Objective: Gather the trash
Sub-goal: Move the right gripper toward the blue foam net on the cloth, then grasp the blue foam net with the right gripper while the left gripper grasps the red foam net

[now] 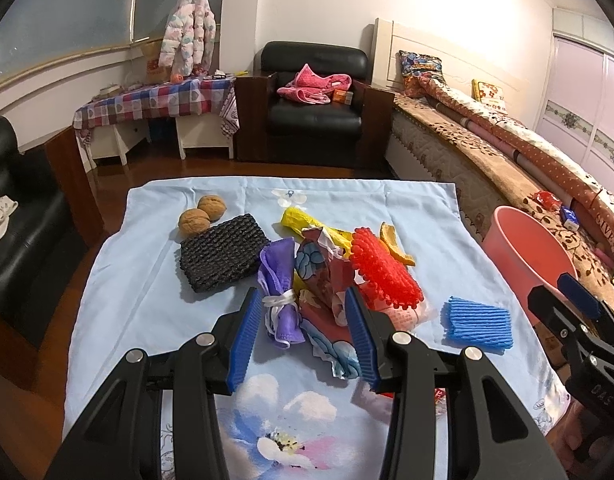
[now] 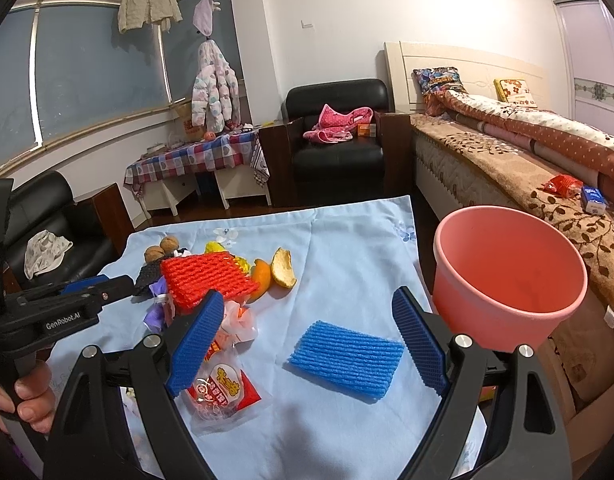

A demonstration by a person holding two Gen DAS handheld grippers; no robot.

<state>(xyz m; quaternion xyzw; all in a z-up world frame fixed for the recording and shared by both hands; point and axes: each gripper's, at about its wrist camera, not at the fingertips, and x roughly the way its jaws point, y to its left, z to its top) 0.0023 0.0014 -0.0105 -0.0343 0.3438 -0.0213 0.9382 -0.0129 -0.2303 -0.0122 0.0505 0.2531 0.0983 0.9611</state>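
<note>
Your table cloth (image 1: 147,280) is pale blue with a printed flower in white, pink and darker blue. On it you have a black foam net (image 1: 221,252), a red foam net (image 1: 383,268), a blue ribbed foam net (image 2: 347,356), a purple mask (image 1: 279,280), a yellow wrapper (image 1: 303,220), orange peel (image 2: 285,270), two brown walnuts (image 1: 201,214) and a red-and-white snack bag (image 2: 223,392). The bucket (image 2: 507,276) beside you is salmon pink.

Black armchair (image 2: 339,136), bed (image 2: 527,152), checked table (image 1: 155,100), hanging jacket (image 1: 189,24)
</note>
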